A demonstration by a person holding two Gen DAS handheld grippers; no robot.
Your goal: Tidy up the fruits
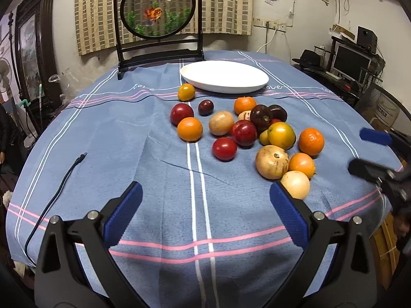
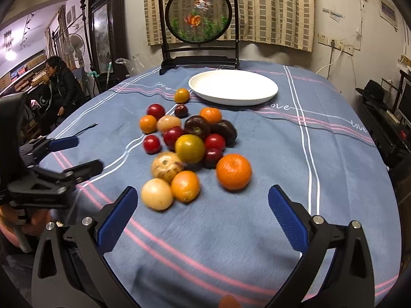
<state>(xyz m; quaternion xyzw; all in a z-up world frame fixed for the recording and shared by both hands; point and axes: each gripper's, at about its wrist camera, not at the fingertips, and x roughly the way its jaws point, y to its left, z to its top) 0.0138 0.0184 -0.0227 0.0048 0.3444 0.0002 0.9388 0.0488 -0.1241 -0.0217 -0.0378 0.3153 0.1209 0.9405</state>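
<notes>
I am holding both claws low over the near edge of the tabletop [image 1: 77,133], and both are gaping wide with nothing between the pads. My left claw [image 1: 205,200] is pointing along the white stripes of the cloth, so the fruit pile [image 1: 246,131] is lying ahead and off to its right. My right claw [image 2: 203,200] is facing the pile almost head on: the pale round fruit [image 2: 156,193] and a small orange [image 2: 185,186] are sitting just ahead of its left finger, and the big orange [image 2: 233,171] is lying ahead, nearly on its centre line. I am judging the right claw the nearer one for a first pick. The fruits are round, so no long axis is dictating my approach.

The white plate [image 1: 224,77] is standing empty beyond the pile, in front of the framed goldfish screen [image 1: 158,12], so everything is yet to be moved.

The left view is showing a black cable [image 1: 51,200] trailing on the cloth at my left. The right view is revealing a red fruit [image 2: 215,142] and a dark one [image 2: 212,157] tucked behind the yellow-green fruit [image 2: 190,148], and a seated person [image 2: 57,84] beyond the tabletop.
</notes>
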